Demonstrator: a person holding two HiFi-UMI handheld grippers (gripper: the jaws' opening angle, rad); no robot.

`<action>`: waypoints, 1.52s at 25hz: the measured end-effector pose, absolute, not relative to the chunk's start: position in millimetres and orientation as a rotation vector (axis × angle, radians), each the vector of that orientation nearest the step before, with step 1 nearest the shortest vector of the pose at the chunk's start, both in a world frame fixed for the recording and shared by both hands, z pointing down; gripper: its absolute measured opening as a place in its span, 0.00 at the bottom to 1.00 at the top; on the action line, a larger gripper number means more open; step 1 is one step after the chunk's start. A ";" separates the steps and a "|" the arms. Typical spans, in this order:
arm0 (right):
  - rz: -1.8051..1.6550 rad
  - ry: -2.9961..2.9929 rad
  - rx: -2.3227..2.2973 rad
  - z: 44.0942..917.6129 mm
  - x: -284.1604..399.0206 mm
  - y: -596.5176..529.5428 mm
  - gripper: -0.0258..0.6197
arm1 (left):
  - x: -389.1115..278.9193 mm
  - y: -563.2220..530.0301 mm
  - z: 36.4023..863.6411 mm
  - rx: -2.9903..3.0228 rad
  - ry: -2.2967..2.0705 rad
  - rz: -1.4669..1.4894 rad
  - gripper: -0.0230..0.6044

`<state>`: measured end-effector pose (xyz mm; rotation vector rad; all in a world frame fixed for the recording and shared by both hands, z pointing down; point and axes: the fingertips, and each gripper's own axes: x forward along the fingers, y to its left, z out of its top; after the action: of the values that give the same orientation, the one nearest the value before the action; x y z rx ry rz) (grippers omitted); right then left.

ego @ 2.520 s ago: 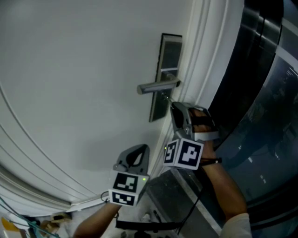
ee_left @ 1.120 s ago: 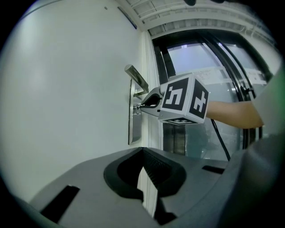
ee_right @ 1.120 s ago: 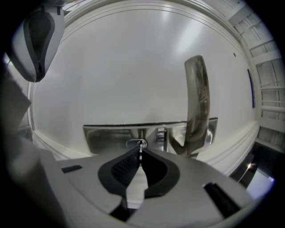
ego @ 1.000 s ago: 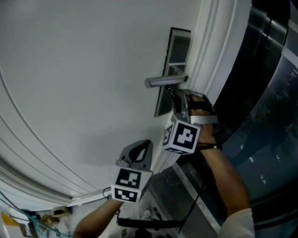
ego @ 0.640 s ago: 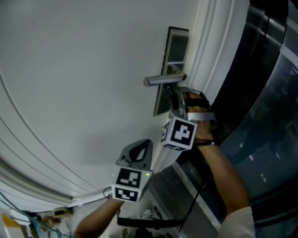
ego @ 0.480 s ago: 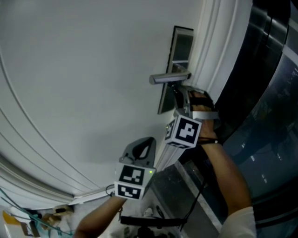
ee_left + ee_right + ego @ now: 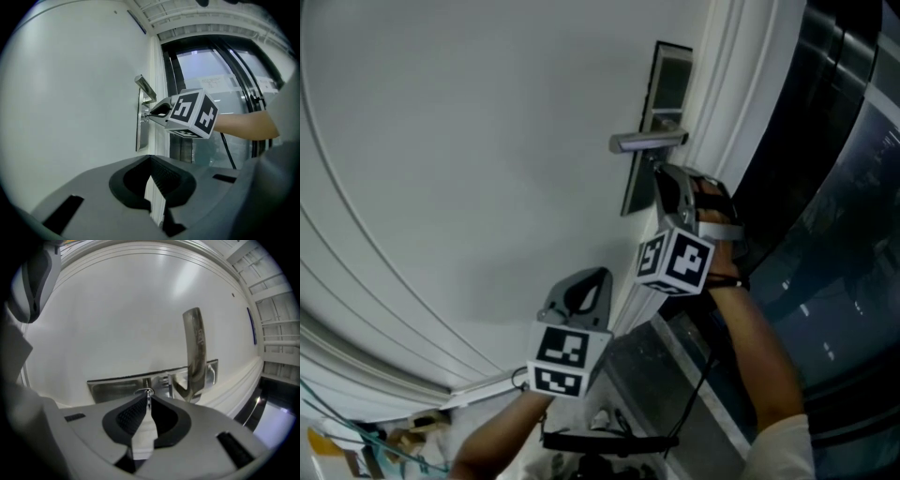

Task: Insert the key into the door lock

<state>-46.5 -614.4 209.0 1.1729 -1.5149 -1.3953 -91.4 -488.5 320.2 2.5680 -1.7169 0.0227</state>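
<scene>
The right hand-held gripper point(image 7: 148, 399) was closed on the key point(image 7: 147, 392). The key was a thin metal blade, edge-on at frame centre, with its tip at the lock plate point(image 7: 117, 385) beside the lever handle point(image 7: 194, 352). The left hand-held gripper point(image 7: 150, 160) was closed and empty, low in the head view, clear of the door point(image 7: 469, 169).

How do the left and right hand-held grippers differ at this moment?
The right hand-held gripper is up at the lock plate, just under the handle; the left hand-held gripper hangs lower, away from the plate. The right one's jaws pinch the key; the left one's jaws are together on nothing. Both are shut.
</scene>
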 end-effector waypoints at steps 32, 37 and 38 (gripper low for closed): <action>-0.633 -2.182 1.453 295.0 -18.3 -412.3 0.10 | -65.1 -387.0 344.6 2.645 -1.512 0.051 0.04; -0.482 -2.300 1.473 309.1 -2.4 -379.4 0.08 | -48.5 -366.6 346.7 2.635 -1.543 0.053 0.04; -0.446 -2.324 1.478 312.2 1.9 -372.6 0.07 | -43.3 -361.4 348.0 2.634 -1.545 0.058 0.04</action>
<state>1.9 -372.6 312.2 1.4783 -2.3244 -0.4463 -43.3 -361.4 348.0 2.6342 -1.5455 0.0579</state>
